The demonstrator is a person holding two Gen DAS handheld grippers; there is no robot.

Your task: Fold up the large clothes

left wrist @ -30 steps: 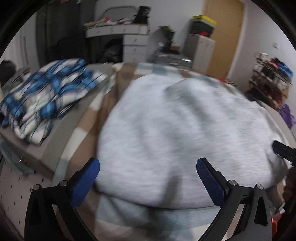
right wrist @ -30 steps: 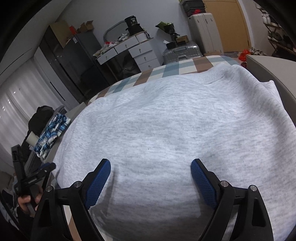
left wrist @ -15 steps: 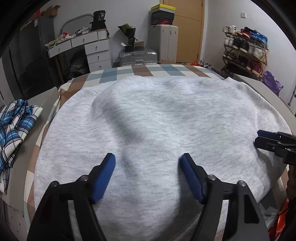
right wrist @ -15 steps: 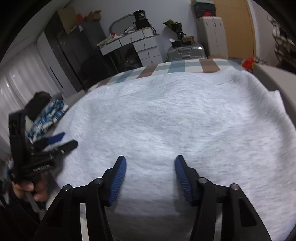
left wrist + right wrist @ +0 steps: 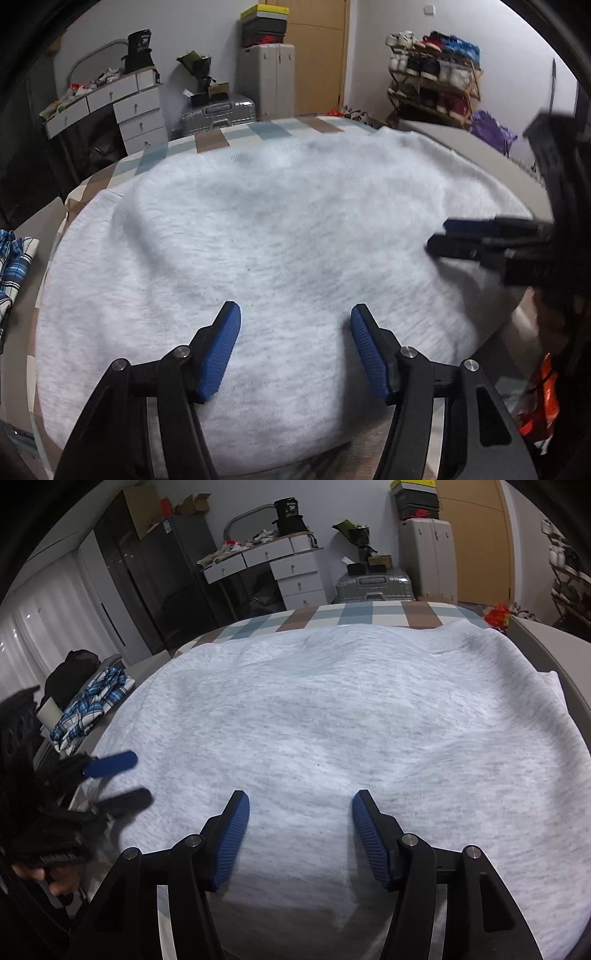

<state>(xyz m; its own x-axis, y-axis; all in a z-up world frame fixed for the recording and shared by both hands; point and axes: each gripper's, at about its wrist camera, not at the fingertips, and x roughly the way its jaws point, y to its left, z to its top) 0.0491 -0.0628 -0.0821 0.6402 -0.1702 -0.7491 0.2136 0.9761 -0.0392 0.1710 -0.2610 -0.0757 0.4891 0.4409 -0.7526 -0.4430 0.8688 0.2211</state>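
Note:
A large light-grey sweatshirt (image 5: 280, 236) lies spread flat on the bed, its ribbed collar (image 5: 454, 638) at the far right. My left gripper (image 5: 294, 308) hovers over the sweatshirt's near part. Its jaws are closing, with only flat fabric beneath them and nothing pinched. My right gripper (image 5: 300, 795) stands over the near hem of the sweatshirt (image 5: 332, 716). Its jaws are opening and grip nothing. The right gripper (image 5: 443, 236) also shows side-on at the right of the left wrist view. The left gripper (image 5: 122, 779) appears at the left of the right wrist view.
A checked bed cover (image 5: 221, 136) lies under the sweatshirt. A blue plaid shirt (image 5: 92, 701) is bunched on the grey ledge to the left. Beyond the bed stand a white drawer desk (image 5: 291, 572), a silver suitcase (image 5: 218, 110) and a shoe rack (image 5: 432, 77).
My left gripper swung right, from the plaid shirt side to over the sweatshirt, and its jaws narrowed. The right gripper stayed put; its jaws narrowed, then widened a little.

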